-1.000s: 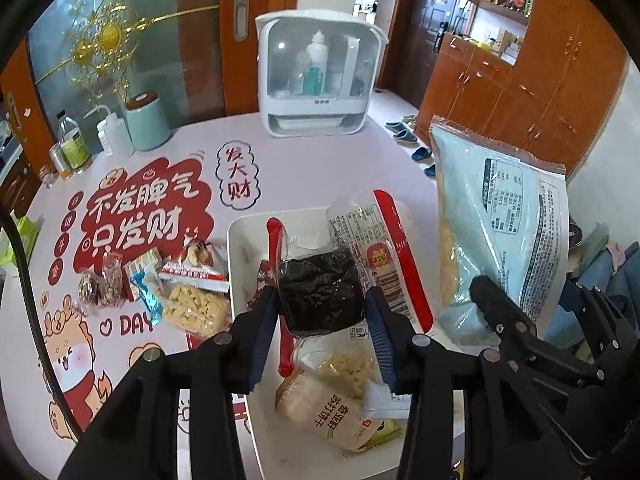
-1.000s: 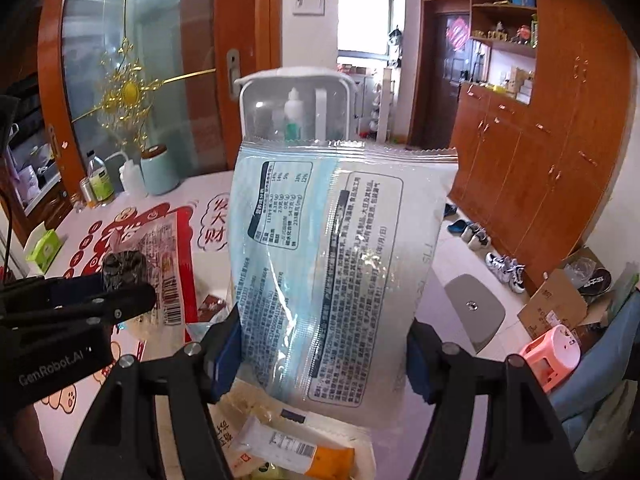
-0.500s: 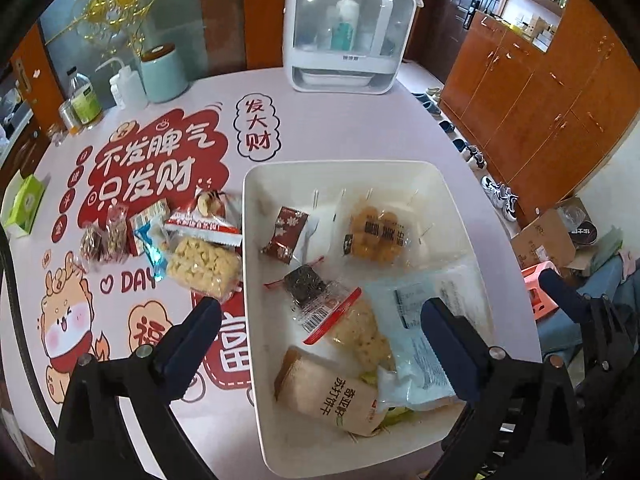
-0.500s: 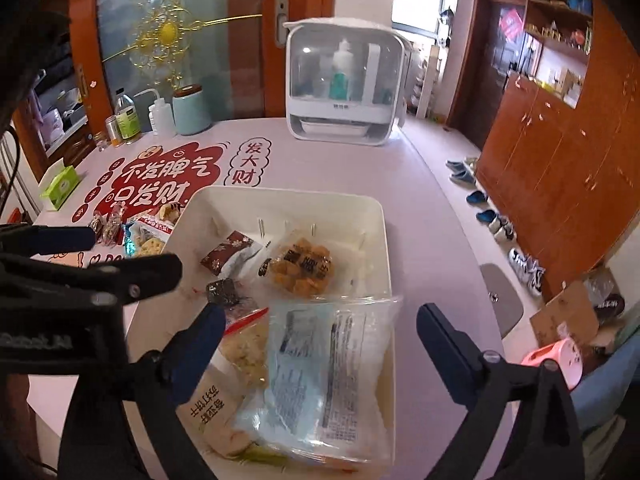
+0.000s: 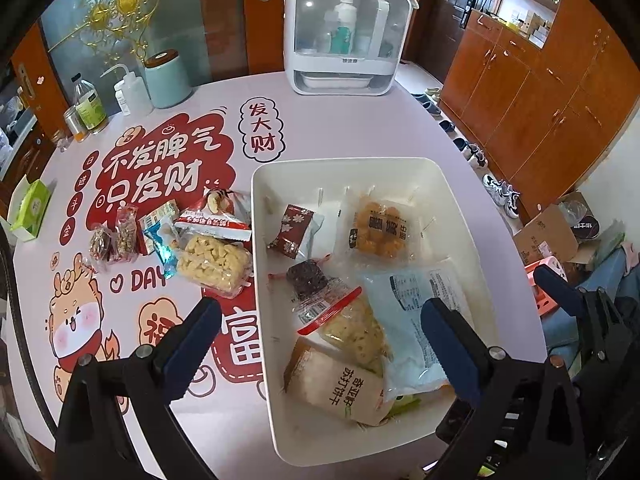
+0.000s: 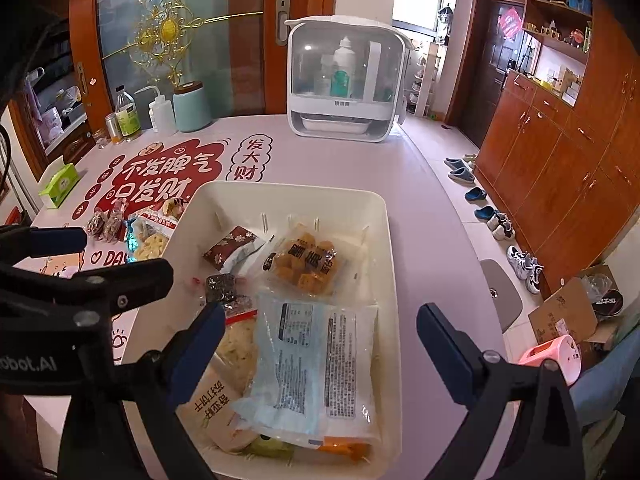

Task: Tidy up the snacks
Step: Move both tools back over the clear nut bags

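Observation:
A white bin (image 5: 348,168) (image 6: 288,190) on the pink table holds several snack packs. My left gripper (image 5: 320,312) hovers open above it, over a red-edged packet with a dark snack (image 5: 306,276) that lies loose inside. My right gripper (image 6: 320,316) is open too, above a pale blue bag (image 6: 316,364) (image 5: 412,320) lying flat in the bin's near right part. Also inside are an orange snack pack (image 5: 378,232), a maroon packet (image 5: 294,228) and a beige cracker pack (image 5: 336,388). Left of the bin, a yellow puffed snack (image 5: 214,260) and several small packets (image 5: 114,236) lie on the table.
A white countertop cabinet (image 5: 344,36) stands at the table's far edge, with a teal canister (image 5: 166,80) and bottles (image 5: 90,104) at the far left. A green tissue box (image 5: 32,208) sits at the left edge. Beyond the right table edge are shoes and a cardboard box (image 5: 548,236) on the floor.
Both grippers have opened wide. The dark-snack packet left my left gripper and the pale blue bag left my right one; both now lie in the bin.

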`<state>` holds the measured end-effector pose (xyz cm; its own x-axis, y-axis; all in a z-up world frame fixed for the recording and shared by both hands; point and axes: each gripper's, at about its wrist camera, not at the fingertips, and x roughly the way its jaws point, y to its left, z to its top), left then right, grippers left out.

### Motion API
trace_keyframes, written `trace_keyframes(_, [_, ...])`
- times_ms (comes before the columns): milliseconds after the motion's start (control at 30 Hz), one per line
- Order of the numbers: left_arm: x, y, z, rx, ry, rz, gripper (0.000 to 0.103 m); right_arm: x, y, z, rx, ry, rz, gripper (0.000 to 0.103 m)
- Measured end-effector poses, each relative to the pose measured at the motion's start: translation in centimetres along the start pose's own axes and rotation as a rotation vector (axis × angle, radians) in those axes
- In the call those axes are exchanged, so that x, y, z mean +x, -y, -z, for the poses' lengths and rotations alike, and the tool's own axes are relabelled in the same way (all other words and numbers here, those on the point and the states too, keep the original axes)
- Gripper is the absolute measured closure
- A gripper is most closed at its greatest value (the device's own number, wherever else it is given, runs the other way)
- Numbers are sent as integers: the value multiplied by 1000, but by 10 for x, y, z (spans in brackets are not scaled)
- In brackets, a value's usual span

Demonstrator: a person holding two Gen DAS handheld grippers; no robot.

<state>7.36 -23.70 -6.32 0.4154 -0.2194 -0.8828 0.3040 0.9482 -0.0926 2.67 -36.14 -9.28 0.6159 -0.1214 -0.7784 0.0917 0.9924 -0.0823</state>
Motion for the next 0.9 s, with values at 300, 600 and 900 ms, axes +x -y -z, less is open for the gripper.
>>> trace_keyframes(300, [-6, -12, 9, 6, -4, -13, 3, 5, -13, 7, -7, -40, 2, 6])
trace_keyframes(600, [-20, -34, 16, 16, 21, -27, 4, 6, -33, 8, -11, -61, -2, 6])
trace_keyframes(900, [-35, -98, 29, -30, 31, -66, 3, 12, -68, 1, 17, -92, 1, 6])
